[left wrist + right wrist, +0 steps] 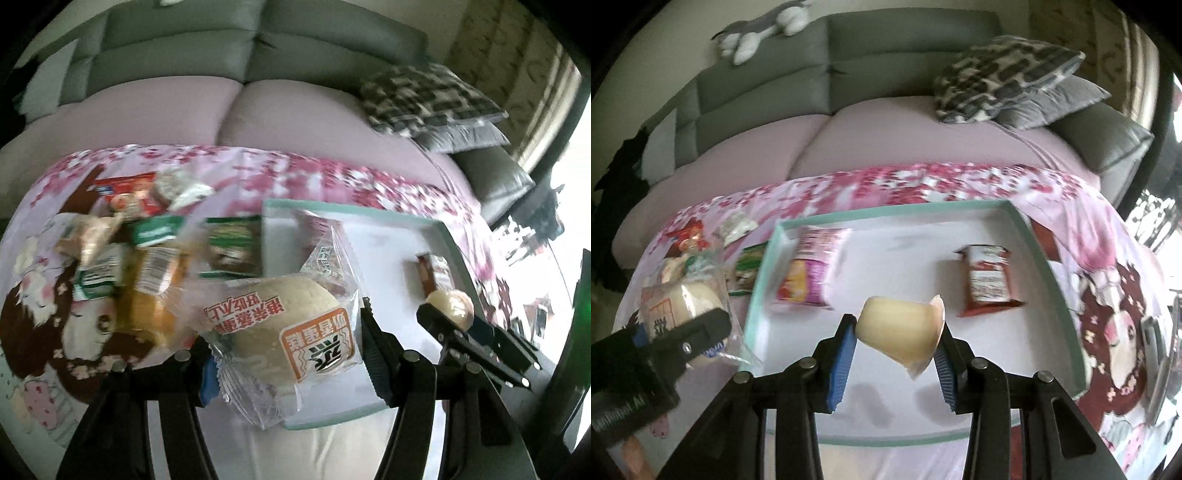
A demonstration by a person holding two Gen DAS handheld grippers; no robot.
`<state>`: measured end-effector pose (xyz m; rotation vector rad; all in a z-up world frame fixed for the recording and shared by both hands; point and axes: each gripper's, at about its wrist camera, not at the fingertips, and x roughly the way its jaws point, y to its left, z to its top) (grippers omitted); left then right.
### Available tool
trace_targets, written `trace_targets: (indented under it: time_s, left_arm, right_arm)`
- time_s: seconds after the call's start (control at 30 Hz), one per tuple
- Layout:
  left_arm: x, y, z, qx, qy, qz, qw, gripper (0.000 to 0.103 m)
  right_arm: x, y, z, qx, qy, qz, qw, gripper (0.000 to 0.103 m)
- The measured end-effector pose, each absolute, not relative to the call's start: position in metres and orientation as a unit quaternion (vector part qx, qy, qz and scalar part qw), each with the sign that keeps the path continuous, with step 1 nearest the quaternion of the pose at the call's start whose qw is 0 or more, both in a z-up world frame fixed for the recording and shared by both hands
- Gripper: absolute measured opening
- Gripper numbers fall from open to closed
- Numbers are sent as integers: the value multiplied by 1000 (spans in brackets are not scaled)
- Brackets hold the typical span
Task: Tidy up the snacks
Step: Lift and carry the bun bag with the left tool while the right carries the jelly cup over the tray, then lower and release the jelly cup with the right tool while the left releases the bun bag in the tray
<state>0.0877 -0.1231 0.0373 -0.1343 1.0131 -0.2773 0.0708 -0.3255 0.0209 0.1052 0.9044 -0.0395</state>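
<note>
From the left wrist view, the left gripper point(286, 349) has its fingers part-way open and clamped on a round pale steamed cake in a clear crinkly plastic wrapper point(284, 325), held above the near left corner of the shallow white tray with a teal rim point(354, 212). The cake looks light and soft, so it would squash under a hard squeeze; the film is slippery, and gripping across the bun's middle, as here, seems safest. More wrapped snacks point(147, 236) lie heaped on the pink floral cloth point(295, 173) to the left.

From the right wrist view, the right gripper point(899, 332) holds a small pale yellow jelly cup with a foil lid point(901, 332) end to end between narrowly set blue fingers point(844, 354), over the tray's middle. It is light, smooth and tapered, likely to slip or pivot.
</note>
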Motion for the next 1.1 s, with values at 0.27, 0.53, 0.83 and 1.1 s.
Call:
trace_targets:
  time_s: [0.27,0.53,0.83,1.1]
  left_arm:
    - [86,-162,23,-42,484,-176,856,66]
    - [91,-179,6,-35,494,-186,848,66]
    - [95,-199,-12,-14,512,-190,837,66]
    - [100,-201,-23,-3,522,-178,834,66]
  right_arm:
    - [60,-368,11,69,442,-56,893,43]
    - [55,-389,-1,89,450,-71,886,43]
    - [58,-393,-9,95,460,-71,880,43]
    - [61,-392,-14,96,467,-73,876,43]
